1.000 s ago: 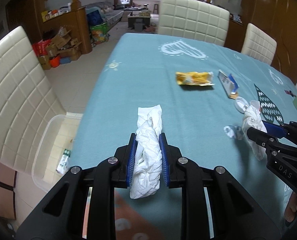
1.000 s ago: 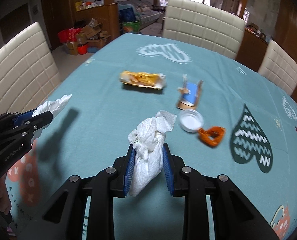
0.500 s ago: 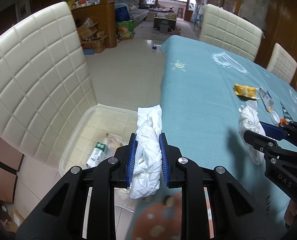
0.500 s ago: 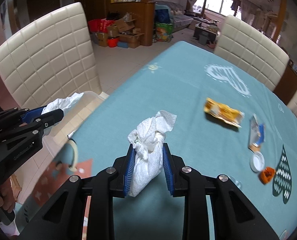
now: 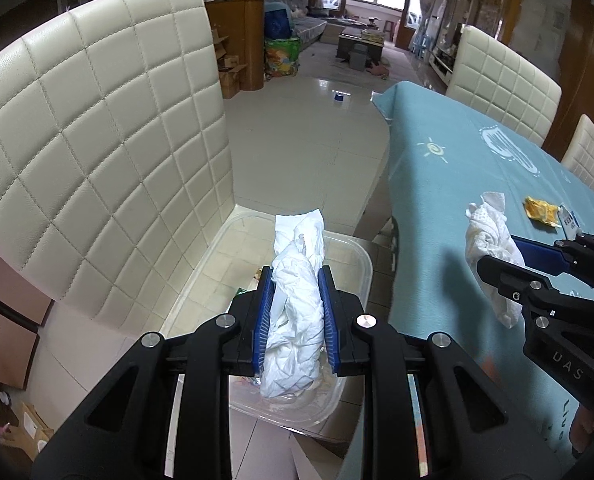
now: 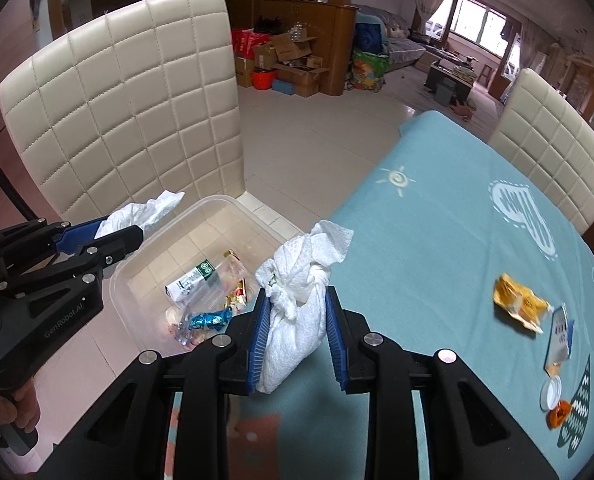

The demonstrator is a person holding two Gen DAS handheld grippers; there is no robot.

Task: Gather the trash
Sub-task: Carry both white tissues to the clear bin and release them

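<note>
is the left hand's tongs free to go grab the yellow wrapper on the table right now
Probably not: the left tongs are shut on a crumpled tissue over the clear bin, away from the yellow wrapper.

A plastic bin (image 6: 233,208) is sitting on the floor between a chair (image 6: 129,112) and the table (image 6: 437,240); 2 wrappers (image 6: 517,304) are lying on the table.
</note>
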